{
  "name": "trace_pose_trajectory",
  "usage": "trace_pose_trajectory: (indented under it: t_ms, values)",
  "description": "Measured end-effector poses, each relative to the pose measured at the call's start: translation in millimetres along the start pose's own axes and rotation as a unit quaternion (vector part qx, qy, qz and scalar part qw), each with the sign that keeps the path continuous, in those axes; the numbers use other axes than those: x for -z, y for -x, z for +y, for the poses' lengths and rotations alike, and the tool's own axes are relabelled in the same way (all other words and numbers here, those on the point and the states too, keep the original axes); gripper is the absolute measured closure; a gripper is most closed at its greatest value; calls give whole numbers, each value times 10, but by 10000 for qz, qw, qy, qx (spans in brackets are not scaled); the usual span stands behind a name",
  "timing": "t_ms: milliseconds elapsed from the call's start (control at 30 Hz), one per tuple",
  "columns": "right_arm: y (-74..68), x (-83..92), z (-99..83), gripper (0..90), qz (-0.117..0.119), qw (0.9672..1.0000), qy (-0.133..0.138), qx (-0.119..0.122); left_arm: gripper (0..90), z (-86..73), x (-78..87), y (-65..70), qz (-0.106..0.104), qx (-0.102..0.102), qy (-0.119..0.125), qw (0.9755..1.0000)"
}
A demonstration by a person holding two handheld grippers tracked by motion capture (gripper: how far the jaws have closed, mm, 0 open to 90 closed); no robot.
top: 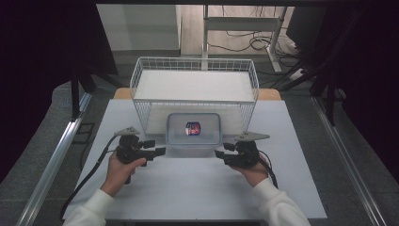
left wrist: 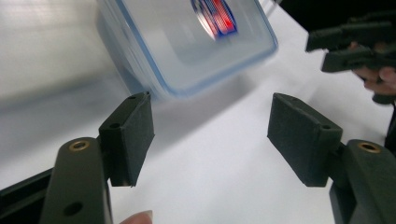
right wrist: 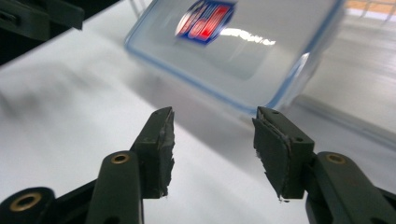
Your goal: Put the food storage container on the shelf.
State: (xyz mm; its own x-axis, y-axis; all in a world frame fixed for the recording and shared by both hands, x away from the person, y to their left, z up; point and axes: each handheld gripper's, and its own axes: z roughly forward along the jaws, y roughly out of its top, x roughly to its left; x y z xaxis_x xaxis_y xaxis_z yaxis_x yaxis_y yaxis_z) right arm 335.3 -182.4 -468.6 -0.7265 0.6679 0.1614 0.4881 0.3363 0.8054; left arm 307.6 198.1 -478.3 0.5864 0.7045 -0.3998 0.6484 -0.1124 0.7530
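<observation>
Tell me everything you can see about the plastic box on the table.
The box is a clear plastic container, rectangular with rounded corners, closed by a lid with a blue rim. A red and blue label sits on top. It lies flat on the white table, right in front of the wire basket. The left gripper and right gripper flank it, open, not touching it.
</observation>
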Motion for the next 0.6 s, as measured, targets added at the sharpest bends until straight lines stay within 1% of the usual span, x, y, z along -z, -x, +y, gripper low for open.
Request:
trace_pose_trajectory:
  t_ms: [67, 133, 200, 233, 267, 300, 333, 367, 400, 467, 533, 600]
  values:
    - [-56, -24, -22, 491, 9, 9999, -96, 129, 304, -90, 29, 63, 54, -56, -58, 10000]
    - [-107, -59, -30, 506, 2, 9996, -140, 260, 300, -169, 50, 124, 50, -54, -98, 9999]
    - [-152, -98, -37, 527, -22, 9991, -199, 383, 299, -220, 63, 180, 155, -134, -161, 9997]
    - [-170, -112, -41, 541, -43, 9989, -235, 409, 297, -248, 73, 221, 217, -210, -201, 9993]
    - [-199, -136, -48, 562, -86, 9984, -298, 480, 295, -261, 81, 238, 219, -240, -214, 9992]
    - [-244, -175, -58, 628, -154, 9971, -425, 612, 293, -278, 97, 260, 237, -287, -223, 9991]
    - [-244, -175, -58, 628, -154, 9971, -425, 612, 293, -286, 106, 271, 270, -315, -221, 9989]
    - [-261, -191, -59, 664, -174, 9967, -474, 638, 293, -297, 120, 282, 317, -358, -229, 9986]
    - [-283, -218, -60, 717, -163, 9959, -565, 684, 293, -307, 125, 287, 346, -376, -238, 9984]
    - [-317, -263, -59, 797, -129, 9952, -662, 707, 290, -331, 119, 301, 394, -422, -295, 9979]
    - [-351, -305, -47, 859, -86, 9946, -751, 718, 287, -354, 108, 318, 412, -488, -363, 9973]
    - [-384, -367, -30, 886, -44, 9942, -788, 733, 283, -370, 113, 333, 432, -544, -397, 9968]
